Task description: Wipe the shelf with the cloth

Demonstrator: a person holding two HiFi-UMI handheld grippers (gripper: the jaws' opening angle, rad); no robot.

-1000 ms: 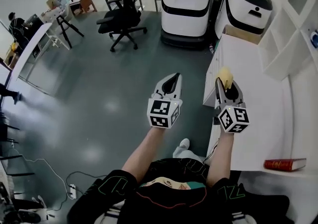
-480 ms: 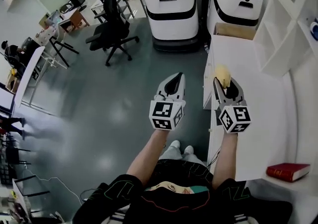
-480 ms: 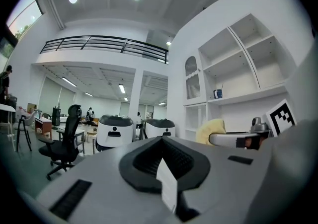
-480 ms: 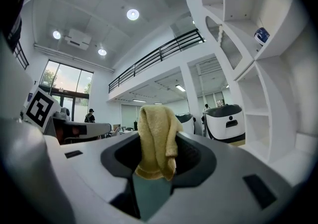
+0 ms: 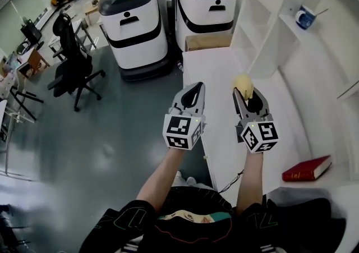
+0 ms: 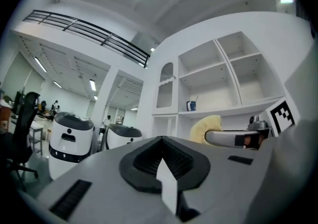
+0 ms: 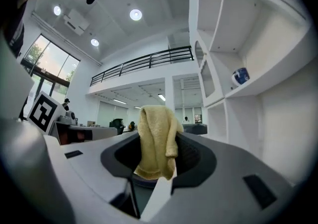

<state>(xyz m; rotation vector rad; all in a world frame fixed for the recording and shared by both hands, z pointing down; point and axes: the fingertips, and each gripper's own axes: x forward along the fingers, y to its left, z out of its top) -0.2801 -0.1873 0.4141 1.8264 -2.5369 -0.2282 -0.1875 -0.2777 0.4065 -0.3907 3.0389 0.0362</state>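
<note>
When I look down from my head, my left claw hangs at the edge of the broad white shelf, jaws together. My right claw is over the shelf, clamped on the yellow cloth, which pokes past its tips. A red book lies nearer me.

From the left claw, the jaws meet on nothing, and the right claw half covers the cloth.

From the right claw, the cloth stands between the jaws, its lower end lost in the gap. A blue mug sits on a higher ledge, too small to tell its contents.

Cloth pale yellow; shelf white; book red; mug blue-white.
</note>
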